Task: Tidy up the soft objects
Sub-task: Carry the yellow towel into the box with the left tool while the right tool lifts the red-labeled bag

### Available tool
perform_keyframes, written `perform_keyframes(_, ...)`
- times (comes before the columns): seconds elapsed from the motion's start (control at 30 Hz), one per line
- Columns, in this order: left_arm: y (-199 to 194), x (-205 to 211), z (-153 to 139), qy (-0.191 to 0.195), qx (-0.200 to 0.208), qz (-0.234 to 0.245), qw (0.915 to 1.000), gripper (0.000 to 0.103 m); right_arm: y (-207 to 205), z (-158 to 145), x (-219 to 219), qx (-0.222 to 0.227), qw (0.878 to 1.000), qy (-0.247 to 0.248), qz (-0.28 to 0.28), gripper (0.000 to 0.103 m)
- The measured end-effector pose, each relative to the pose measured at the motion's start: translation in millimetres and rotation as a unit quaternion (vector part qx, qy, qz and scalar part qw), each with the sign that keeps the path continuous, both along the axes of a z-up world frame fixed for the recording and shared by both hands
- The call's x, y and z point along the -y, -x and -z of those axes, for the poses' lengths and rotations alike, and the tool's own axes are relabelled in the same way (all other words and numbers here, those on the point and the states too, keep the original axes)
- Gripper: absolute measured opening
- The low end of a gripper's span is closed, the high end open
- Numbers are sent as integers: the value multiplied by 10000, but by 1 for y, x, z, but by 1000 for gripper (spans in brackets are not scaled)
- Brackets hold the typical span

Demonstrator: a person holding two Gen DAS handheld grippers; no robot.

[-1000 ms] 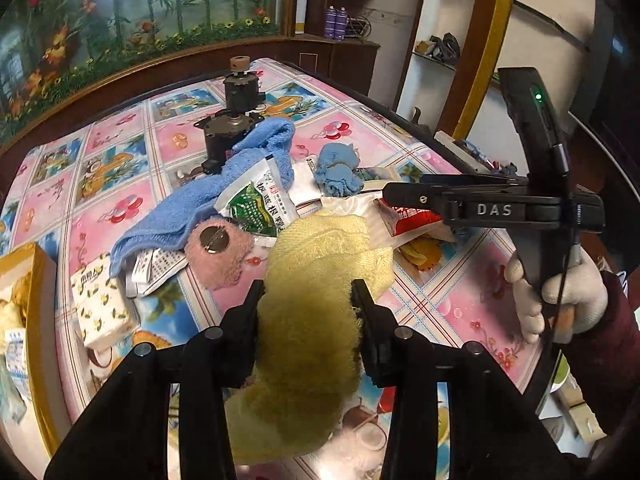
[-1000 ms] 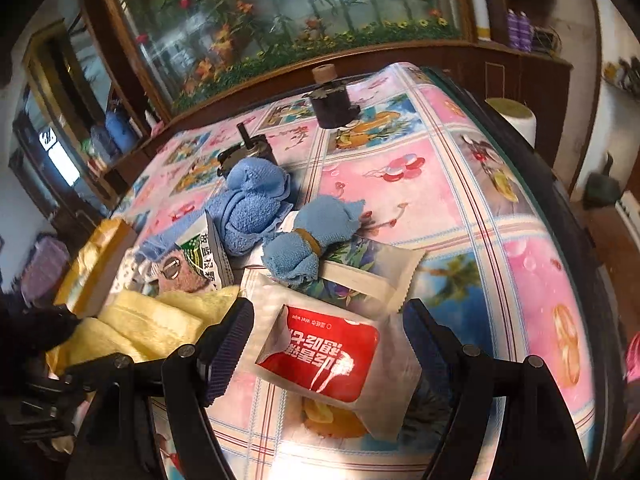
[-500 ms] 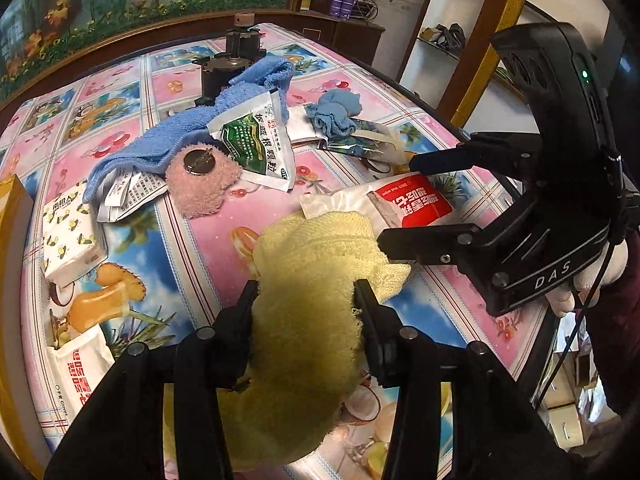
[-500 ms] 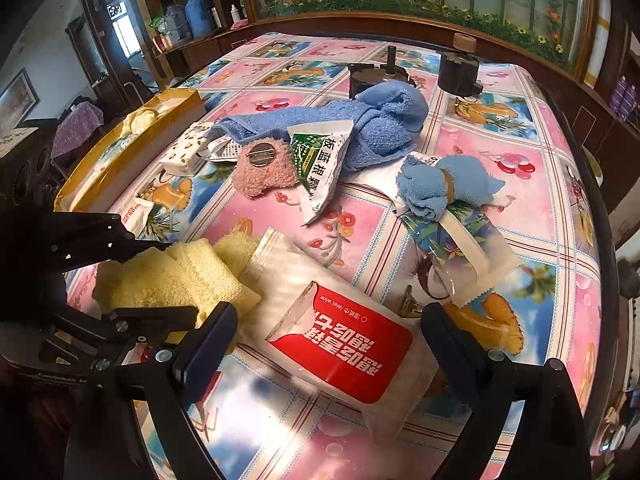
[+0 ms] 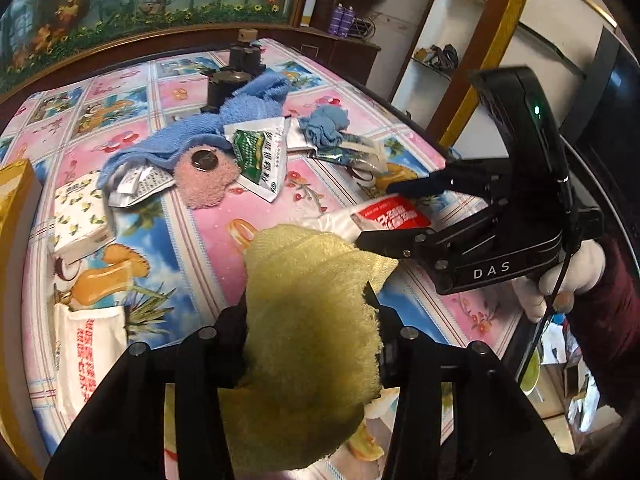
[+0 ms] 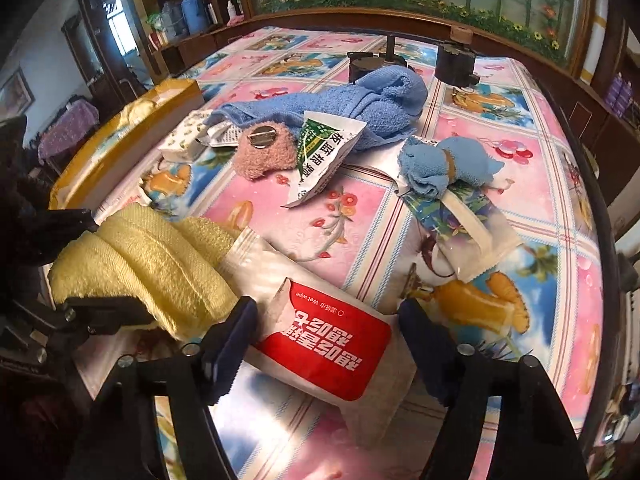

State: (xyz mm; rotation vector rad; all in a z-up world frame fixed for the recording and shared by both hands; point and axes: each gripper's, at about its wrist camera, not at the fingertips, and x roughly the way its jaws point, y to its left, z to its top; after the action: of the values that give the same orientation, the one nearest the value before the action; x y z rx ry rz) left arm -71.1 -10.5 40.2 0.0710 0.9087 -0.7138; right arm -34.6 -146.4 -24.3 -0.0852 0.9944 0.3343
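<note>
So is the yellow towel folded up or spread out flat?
Folded: the yellow towel shows stacked layers, bunched between the left tongs.

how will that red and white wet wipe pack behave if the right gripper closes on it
The wet wipe pack looks like a flat, crinkled film pouch, so it will probably flex rather than stay stiff. Its glossy film may slip between the fingers of the open right gripper. One end lies against the yellow towel, which might drag.

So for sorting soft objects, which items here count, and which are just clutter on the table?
Belongs to the job:
- yellow towel, clamped in the left tongs
- blue towel
- small blue cloth
- pink fuzzy pouch

Lying about:
- red wet-wipe pack, between the open right tongs
- green sachet
- tissue pack
- black motors
</note>
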Motion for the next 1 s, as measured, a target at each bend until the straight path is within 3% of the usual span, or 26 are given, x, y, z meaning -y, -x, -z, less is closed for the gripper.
perform_keyframes(0.1,3,-37,-22,394,23,-280,9988,44,10,-3,0,51,9997,-208,65,66)
perform_keyframes(0.27,6,-115,-68,1127,226,-866,9896,44,18,-22,0,158,9963,-834,130,66)
perform_keyframes(0.33,3,-141,-80,1201,321,-1126,9858,44,16,-36,-3,240,9933,-1125,139,66)
perform_keyframes(0.5,-22,-197,-94,895,549,-1919,9758,44,0,-68,-37,411,9866,-1575,-80,66)
perform_keyframes(0.6,-45,-230,-89,1041,377,-2307,9667,44,-13,-79,-72,468,9851,-1624,-311,66)
perform_keyframes(0.73,-75,-263,-67,967,103,-2881,9527,44,-30,-90,-130,497,9839,-1528,-787,67)
perform_keyframes(0.93,-81,-278,-21,495,-356,-3329,9410,46,-57,-92,-216,466,9794,-1256,-1514,67)
perform_keyframes(1.0,-80,-283,-9,235,-454,-3566,9329,47,-66,-87,-241,470,9791,-1065,-1666,67)
